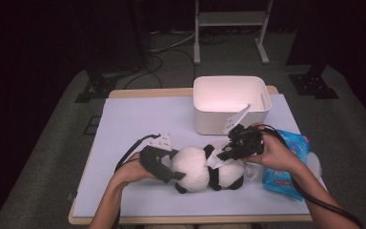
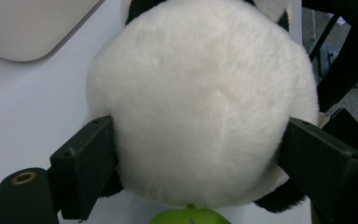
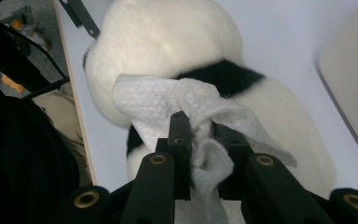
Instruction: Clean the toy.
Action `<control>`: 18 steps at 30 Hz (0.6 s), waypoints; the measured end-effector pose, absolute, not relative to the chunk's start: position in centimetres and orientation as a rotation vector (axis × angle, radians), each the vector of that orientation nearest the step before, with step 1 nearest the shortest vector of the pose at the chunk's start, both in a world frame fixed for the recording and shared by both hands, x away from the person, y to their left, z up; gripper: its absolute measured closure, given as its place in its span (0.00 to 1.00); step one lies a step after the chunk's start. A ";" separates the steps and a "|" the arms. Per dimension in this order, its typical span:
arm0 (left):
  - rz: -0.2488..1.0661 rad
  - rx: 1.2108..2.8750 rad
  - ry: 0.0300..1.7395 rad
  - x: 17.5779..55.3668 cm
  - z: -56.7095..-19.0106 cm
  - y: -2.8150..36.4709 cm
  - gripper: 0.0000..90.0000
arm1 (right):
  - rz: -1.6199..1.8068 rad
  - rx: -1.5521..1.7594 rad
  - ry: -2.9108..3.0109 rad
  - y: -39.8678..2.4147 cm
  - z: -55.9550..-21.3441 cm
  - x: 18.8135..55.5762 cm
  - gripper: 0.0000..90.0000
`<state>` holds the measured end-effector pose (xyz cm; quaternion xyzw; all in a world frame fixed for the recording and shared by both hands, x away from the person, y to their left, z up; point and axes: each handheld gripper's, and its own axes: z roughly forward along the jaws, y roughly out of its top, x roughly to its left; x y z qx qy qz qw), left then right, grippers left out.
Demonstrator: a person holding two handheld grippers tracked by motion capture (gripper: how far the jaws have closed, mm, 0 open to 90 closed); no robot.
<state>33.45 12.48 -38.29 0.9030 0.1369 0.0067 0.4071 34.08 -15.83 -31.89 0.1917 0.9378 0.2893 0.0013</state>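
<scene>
High view has a plush black-and-white panda toy [image 1: 208,168] lying on the pale lavender tabletop [image 1: 138,119], roughly at 6 o'clock from the white rectangular plastic bin [image 1: 231,102] and near the front edge. The left gripper [image 1: 167,168] comes in at the panda's 9 o'clock side, and in the left gripper view its jaws sit spread really wide, one on each flank of the round white fluffy part [image 2: 205,98], pads pushed right against the fur, so it's clamped on the toy. A bit of green [image 2: 191,217] peeks out under the plush at 6 o'clock in that view; can't tell what it is.

The right gripper [image 1: 225,153] sits over the panda's 1 o'clock end. In the right gripper view its jaws are nearly closed, pinching a crumpled white wet wipe [image 3: 186,105], which drapes over the black band of the panda's fur [image 3: 219,74] and touches it.

At 3 o'clock from the panda, just beside it, there's a blue plastic pack of wipes [image 1: 286,164] under the person's right forearm.
</scene>
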 end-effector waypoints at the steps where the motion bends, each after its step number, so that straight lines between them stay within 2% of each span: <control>1: 0.016 2.273 0.347 33.5 -38.3 12.5 0.15 | 0.903 0.585 2.955 -15.1 -31.9 34.2 0.87; 10: 0.004 2.241 0.358 33.9 -38.4 12.6 0.15 | 0.844 0.478 3.012 -10.6 -32.1 35.4 0.86; 18: 0.001 2.235 0.348 33.9 -38.4 12.6 0.14 | 0.827 0.562 2.987 -12.0 -32.1 36.8 0.87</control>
